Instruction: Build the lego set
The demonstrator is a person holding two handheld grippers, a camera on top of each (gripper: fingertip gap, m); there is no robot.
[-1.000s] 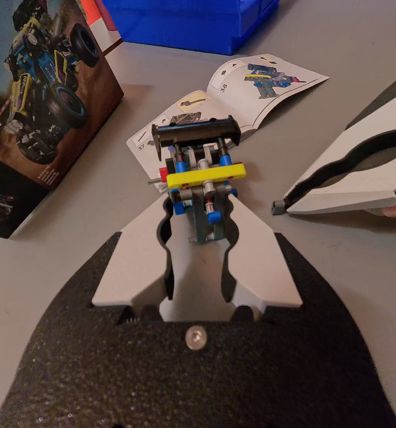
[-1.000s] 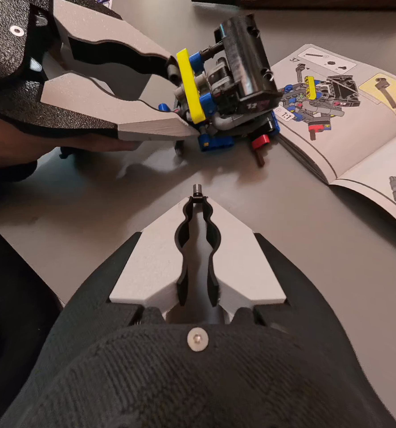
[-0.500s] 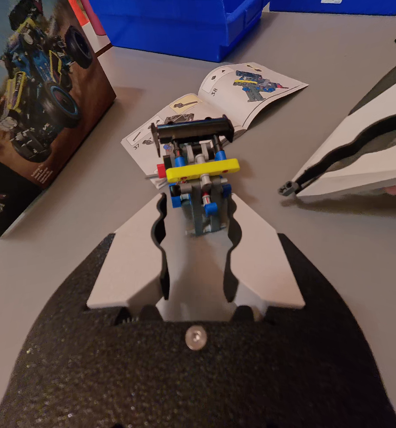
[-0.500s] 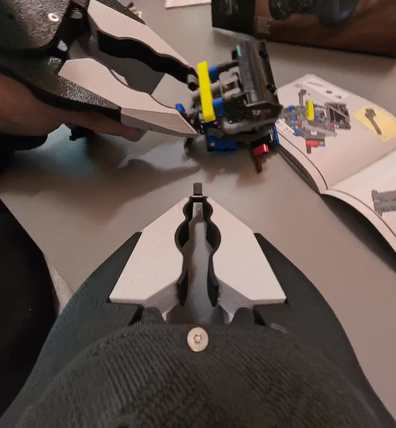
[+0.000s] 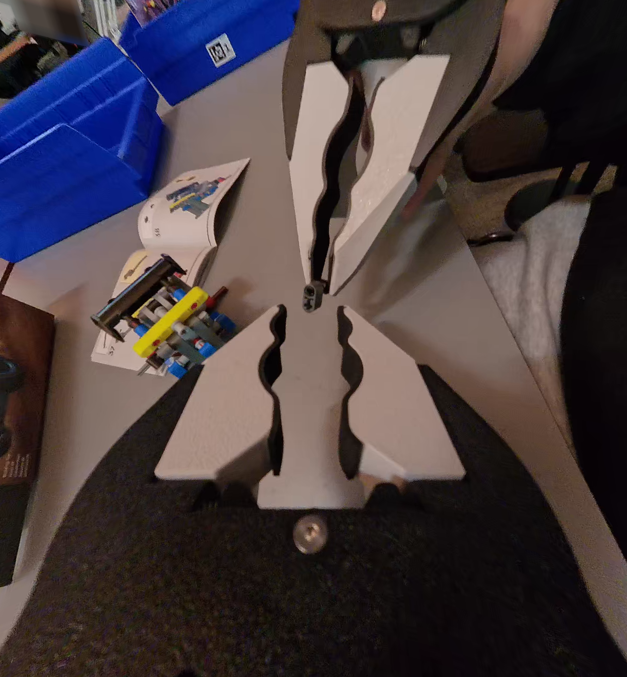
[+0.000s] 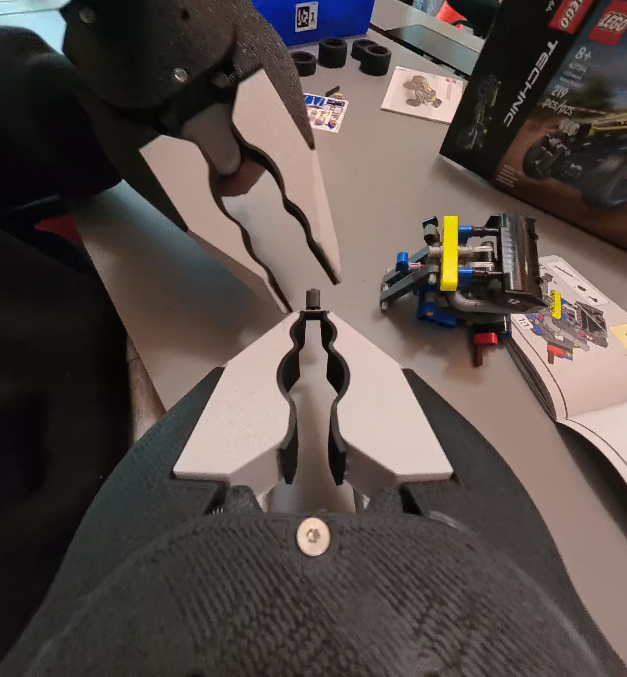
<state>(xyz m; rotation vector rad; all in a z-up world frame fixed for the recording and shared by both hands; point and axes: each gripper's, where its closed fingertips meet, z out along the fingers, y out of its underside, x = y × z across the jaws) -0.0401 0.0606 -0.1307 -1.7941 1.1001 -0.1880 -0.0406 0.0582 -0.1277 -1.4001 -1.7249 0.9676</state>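
Grey connector piece (image 6: pixel 313 297) clenched at the tip of my right gripper (image 6: pixel 313 311), my left gripper (image 5: pixel 312 311) spread wide facing it, toy brick model (image 5: pixel 165 322) alone on the surface (image 5: pixel 84 403) beside the open booklet (image 5: pixel 191 216).

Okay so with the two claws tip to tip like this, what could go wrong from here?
1. The right claw pinches the small grey connector only at its tips; a nudge from the open left claw might knock it loose.
2. The brick model lies partly on the open booklet, so it may rock or slide if bumped.
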